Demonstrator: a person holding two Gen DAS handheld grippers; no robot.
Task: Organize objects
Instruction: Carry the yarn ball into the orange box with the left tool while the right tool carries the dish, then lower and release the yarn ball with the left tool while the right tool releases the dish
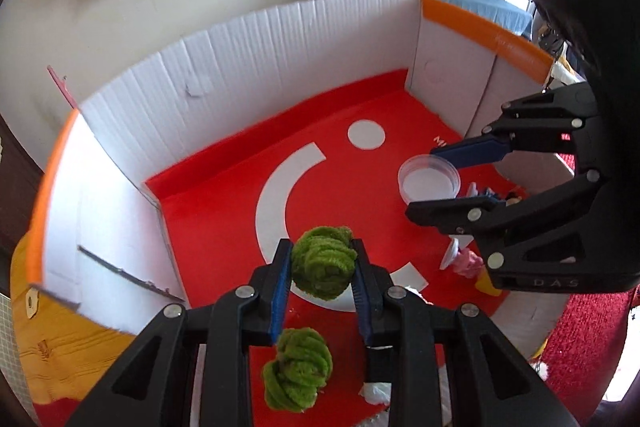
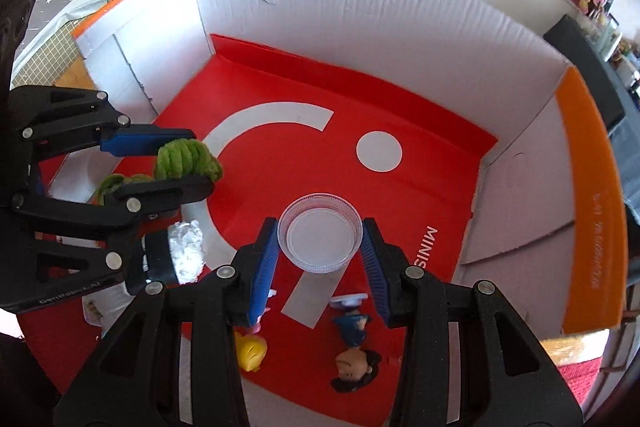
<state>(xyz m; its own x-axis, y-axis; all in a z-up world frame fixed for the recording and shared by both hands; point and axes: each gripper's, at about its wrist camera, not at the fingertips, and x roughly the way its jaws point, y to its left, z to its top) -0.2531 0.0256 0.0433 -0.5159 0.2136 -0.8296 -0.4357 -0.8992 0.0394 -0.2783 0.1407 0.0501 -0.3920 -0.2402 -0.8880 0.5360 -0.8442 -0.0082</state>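
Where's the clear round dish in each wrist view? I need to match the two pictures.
Left wrist view: the clear dish sits right of centre on the red box floor, between the fingers of the right gripper.
Right wrist view: the dish is at centre, between the gripper's blue pads, which look not quite closed on it.
Shared landmark: the white dot printed on the floor, beyond the dish in both.
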